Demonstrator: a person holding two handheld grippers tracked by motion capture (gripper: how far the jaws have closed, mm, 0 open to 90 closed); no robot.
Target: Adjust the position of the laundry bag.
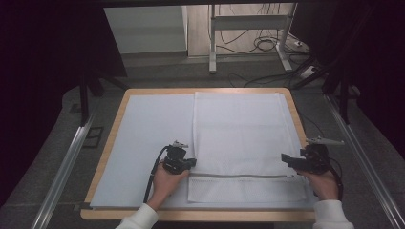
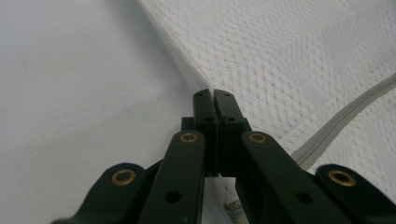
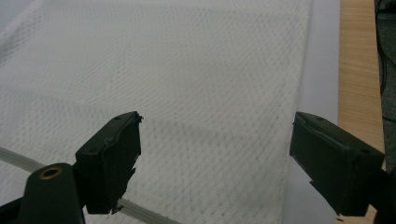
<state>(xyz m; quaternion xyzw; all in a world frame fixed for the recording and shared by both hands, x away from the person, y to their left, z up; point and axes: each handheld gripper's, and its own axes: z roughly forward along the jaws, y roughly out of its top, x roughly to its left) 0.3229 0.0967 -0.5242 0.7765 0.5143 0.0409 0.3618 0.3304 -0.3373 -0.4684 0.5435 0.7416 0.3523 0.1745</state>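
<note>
A white mesh bag (image 1: 239, 133) lies flat on a white mat (image 1: 148, 133), with a grey zipper (image 1: 239, 176) running across near its front end. My left gripper (image 1: 191, 163) is at the bag's left edge by the zipper. Up close, the left gripper (image 2: 213, 93) is shut, pinching the edge of the mesh bag (image 2: 289, 56) beside the zipper (image 2: 345, 109). My right gripper (image 1: 285, 160) is at the bag's right edge. In its own view the right gripper (image 3: 217, 135) stands open above the mesh bag (image 3: 187, 70), nothing between its jaws.
The mat covers a wooden table (image 1: 102, 162), whose bare edge (image 3: 357, 56) shows right of the bag. Metal rails (image 1: 67, 162) run along the floor on both sides. A white frame (image 1: 248, 28) and cables (image 1: 267, 45) stand beyond the far edge.
</note>
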